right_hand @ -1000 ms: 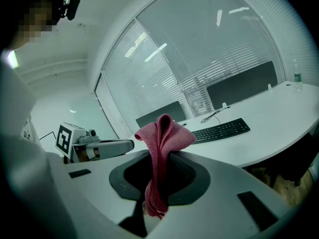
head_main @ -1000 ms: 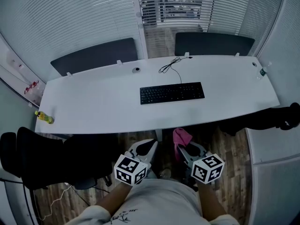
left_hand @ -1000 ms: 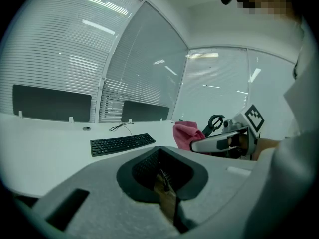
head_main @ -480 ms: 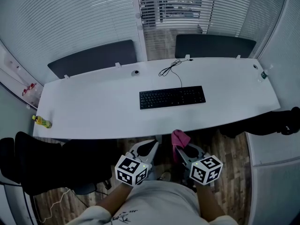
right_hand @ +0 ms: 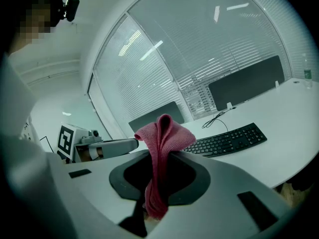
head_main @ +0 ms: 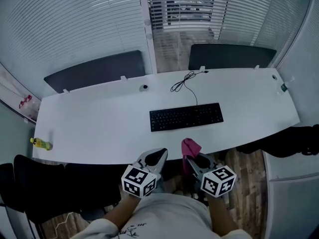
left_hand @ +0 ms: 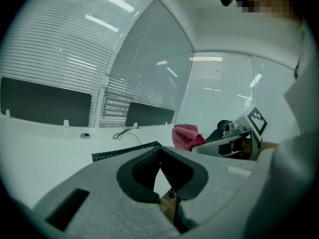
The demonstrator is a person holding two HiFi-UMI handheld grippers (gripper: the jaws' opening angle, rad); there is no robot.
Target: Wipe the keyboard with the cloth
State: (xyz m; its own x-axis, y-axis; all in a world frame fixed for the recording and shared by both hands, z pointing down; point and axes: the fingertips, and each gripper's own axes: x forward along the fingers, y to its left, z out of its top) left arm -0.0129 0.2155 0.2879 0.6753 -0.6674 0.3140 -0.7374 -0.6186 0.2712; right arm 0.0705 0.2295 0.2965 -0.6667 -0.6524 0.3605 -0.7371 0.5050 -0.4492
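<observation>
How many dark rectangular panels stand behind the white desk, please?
2: one dark rectangular panel behind the white desk's left half, the other behind its right half; none seems hidden.

Both claws low at centre frame, side by side and pointing toward the top of the frame, left claw [head_main: 159, 154] with jaws pressed together and empty, right claw [head_main: 192, 159] clamped on a pink cloth [head_main: 190, 147] standing up from its jaws, forearms [head_main: 118, 212] tucked close below.
</observation>
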